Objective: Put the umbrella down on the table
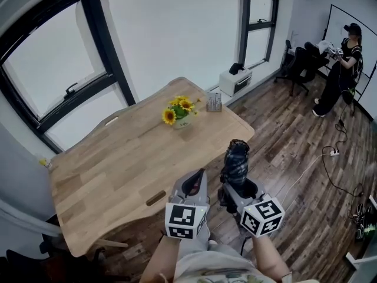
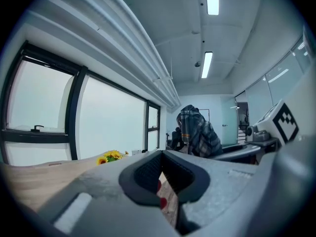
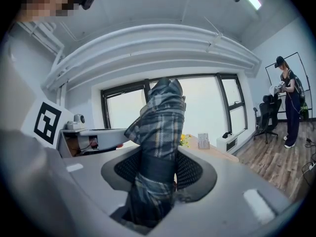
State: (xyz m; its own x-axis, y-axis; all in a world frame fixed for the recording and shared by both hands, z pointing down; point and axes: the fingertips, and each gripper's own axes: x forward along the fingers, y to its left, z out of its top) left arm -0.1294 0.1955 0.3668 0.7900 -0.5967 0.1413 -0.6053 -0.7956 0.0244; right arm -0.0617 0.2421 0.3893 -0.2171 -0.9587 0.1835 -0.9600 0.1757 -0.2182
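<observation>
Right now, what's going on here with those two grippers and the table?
A person holds a gripper in each hand. The right gripper is clamped on a folded plaid umbrella, which stands upright just off the edge of the wooden table, over the floor, so it is not yet set down. The left gripper is shut with nothing in it. A pot of sunflowers stands on the table.
</observation>
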